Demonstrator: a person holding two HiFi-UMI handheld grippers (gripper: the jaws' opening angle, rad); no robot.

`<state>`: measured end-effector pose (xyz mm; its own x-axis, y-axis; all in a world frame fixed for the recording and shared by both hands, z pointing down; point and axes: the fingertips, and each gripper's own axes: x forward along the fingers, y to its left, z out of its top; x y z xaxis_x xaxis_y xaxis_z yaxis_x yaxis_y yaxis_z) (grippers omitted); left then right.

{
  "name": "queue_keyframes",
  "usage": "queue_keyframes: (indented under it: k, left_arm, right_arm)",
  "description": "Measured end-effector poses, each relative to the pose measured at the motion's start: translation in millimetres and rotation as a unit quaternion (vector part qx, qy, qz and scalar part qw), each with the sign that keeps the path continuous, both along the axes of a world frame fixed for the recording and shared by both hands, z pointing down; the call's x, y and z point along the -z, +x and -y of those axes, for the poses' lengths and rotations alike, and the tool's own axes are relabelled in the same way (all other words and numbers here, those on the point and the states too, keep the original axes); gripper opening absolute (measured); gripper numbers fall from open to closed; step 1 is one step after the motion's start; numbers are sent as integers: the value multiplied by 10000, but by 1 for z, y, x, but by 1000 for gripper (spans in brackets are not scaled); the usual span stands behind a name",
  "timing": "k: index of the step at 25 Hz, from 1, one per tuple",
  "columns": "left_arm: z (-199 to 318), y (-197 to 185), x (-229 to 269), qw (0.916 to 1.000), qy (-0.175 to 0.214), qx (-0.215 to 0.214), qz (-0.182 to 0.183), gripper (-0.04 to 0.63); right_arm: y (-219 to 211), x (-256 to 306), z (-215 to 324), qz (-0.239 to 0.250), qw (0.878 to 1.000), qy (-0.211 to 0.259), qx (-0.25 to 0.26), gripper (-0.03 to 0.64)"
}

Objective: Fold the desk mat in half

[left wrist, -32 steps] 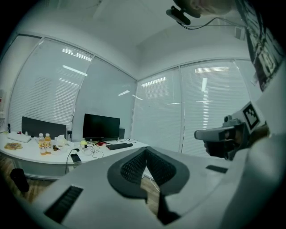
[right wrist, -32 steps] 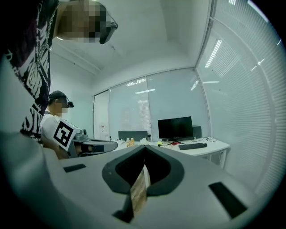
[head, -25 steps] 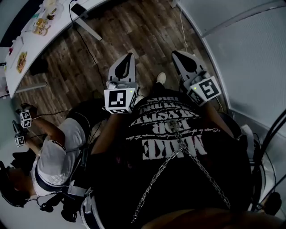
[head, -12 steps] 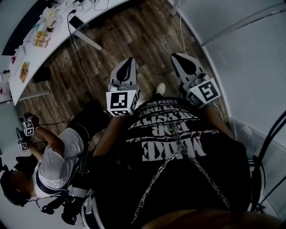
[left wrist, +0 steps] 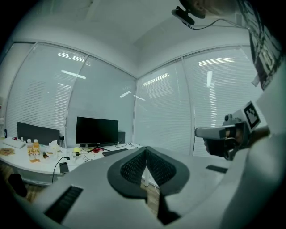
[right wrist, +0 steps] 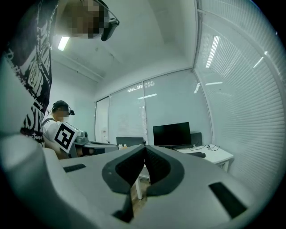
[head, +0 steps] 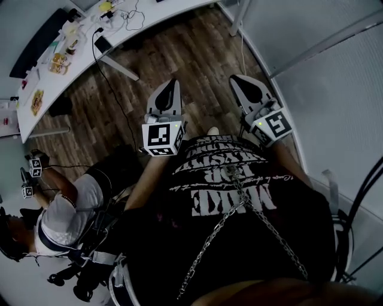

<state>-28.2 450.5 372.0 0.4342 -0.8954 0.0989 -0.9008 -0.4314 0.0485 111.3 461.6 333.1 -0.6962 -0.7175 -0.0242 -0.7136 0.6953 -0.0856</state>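
Pointing level over the wood floor (head: 179,48), the left gripper (head: 175,81) and the right gripper (head: 235,78) were held side by side, close in front of the person's dark printed shirt (head: 239,197). That shirt filled the near half of the head view and hid whatever lay beneath it. Each gripper's own view showed its jaws pressed together with nothing between them.

Where the desk mat lay could not be told. A long dark strip (head: 40,40) ran along the far left of the white desk (head: 149,15), but it was too small and dim to identify. Small bottles and packets (head: 58,58) cluttered that end of the desk. In the left gripper view a dark monitor (left wrist: 97,130) stood on it.

At near left sat a second person (head: 60,218), partly cut off by the frame edge, with two marker cubes (head: 31,176) at the hands. Glass with blinds (head: 335,77) closed off the right side.
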Motion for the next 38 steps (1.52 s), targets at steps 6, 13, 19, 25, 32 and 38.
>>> queue_keyframes:
  k: [6,13,19,25,32,38]
  left_arm:
    - [20,13,2,9999,-93,70,-55,8]
    - [25,20,-1,9997,-176,168,50,8]
    - [37,22,-10,9995,-263,110,142,8]
    - [62,11,-23,9993,-352,-37,118,8]
    - [112,-3,-19,9996,-271,-5,54,8]
    - [154,-20,-23,9992,-405,-60,25,8]
  right_arm:
    - [25,-2,24,-34,9999,-97,-73,0]
    - [29,-8,34,20,9998,-202,59,0]
    - [30,-21,51,61,9992,-397,49,0]
    - [9,-19,78,169,9994,-303,95,0]
    - [-3,-28,119,-55,9991,-420,87,0]
    - [-24,-28,156,-43,9989,-474,26,0]
